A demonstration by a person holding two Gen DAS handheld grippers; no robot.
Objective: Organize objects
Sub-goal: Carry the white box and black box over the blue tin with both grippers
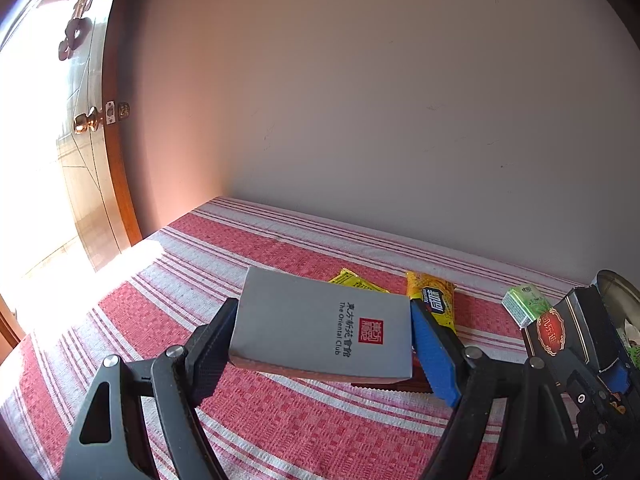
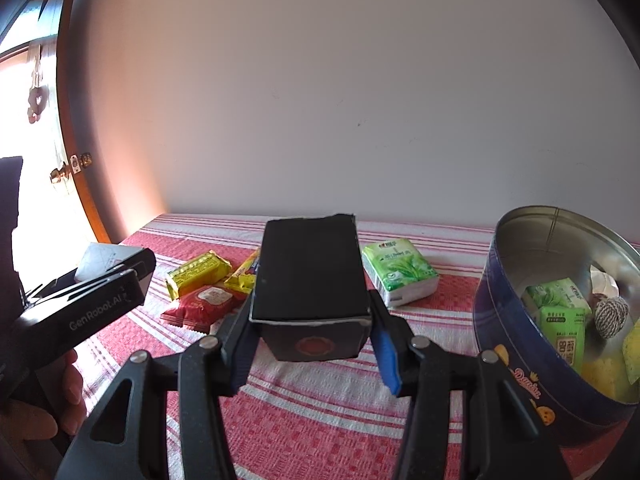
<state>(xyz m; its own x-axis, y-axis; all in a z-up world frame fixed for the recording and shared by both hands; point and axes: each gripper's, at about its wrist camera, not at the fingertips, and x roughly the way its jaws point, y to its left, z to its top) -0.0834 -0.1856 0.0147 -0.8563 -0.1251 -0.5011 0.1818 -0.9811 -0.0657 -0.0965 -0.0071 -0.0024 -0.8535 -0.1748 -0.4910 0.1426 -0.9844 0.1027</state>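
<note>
My left gripper is shut on a flat grey box printed "The Oriental Club", held just above the striped cloth. My right gripper is shut on a black box with a red emblem on its near end; the same black box shows at the right edge of the left wrist view. In the right wrist view the left gripper with the grey box sits at far left. A round blue tin stands at right, holding green packets, a yellow item and a ball of string.
On the red-and-white striped cloth lie a yellow snack pack, a red snack pack, a yellow-orange bar and a green tissue pack. A plain wall runs behind. A wooden door with a brass knob is at left.
</note>
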